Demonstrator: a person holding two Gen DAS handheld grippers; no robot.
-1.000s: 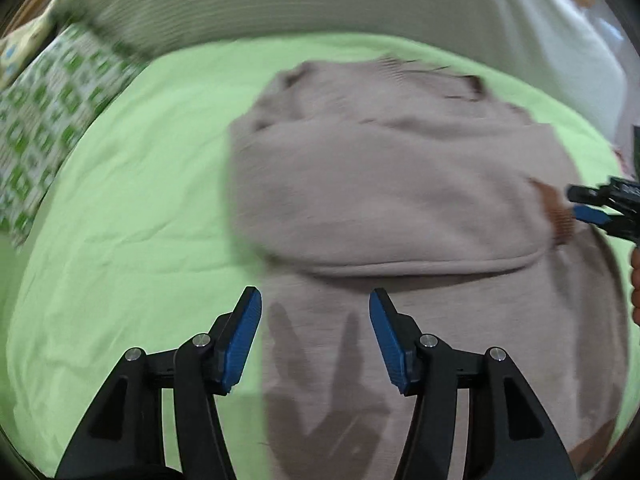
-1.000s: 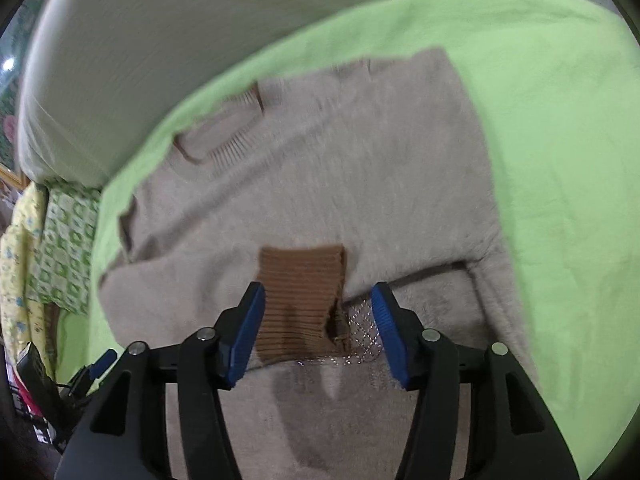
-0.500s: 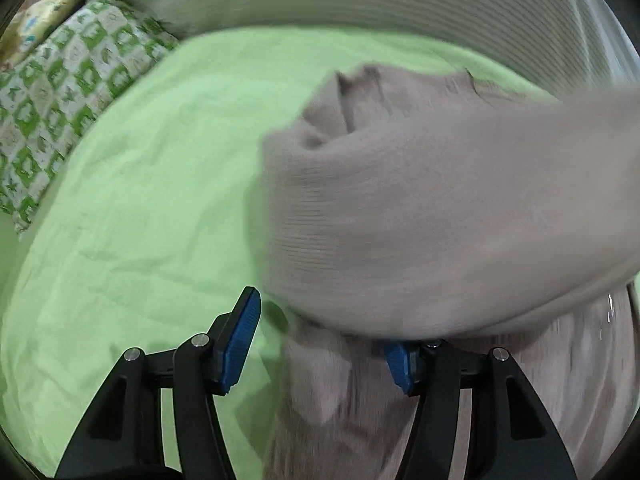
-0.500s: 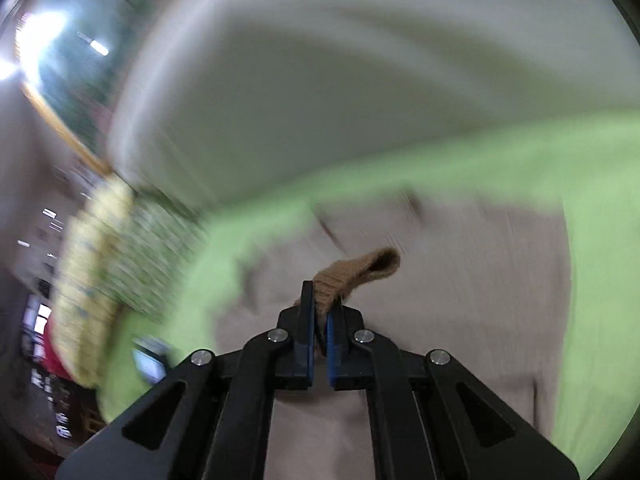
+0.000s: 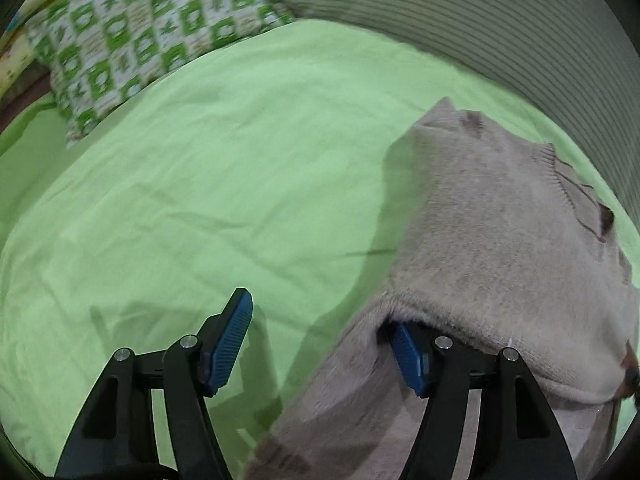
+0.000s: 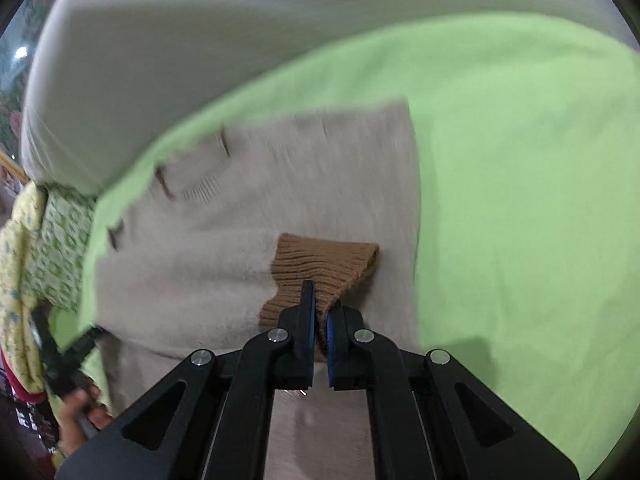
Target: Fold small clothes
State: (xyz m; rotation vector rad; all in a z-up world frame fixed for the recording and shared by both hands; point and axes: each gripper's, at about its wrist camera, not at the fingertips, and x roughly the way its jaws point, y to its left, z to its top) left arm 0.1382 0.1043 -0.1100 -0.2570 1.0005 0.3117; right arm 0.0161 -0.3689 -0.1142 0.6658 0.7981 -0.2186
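Note:
A small beige knit sweater lies on a light green bedsheet, partly folded over itself. My right gripper is shut on the sweater's brown ribbed sleeve cuff and holds it over the sweater's body. In the left wrist view the sweater fills the right side. My left gripper is open; its right finger is tucked under a fold of the sweater, its left finger is over bare sheet.
A green-and-white patterned pillow lies at the far left of the bed. A grey striped blanket or cushion runs along the back edge. Green sheet spreads left of the sweater.
My right gripper shut on the brown cuff and lifted it across the sweater. My left gripper slid left, so that the sweater now sits to its right with a fold over one finger.

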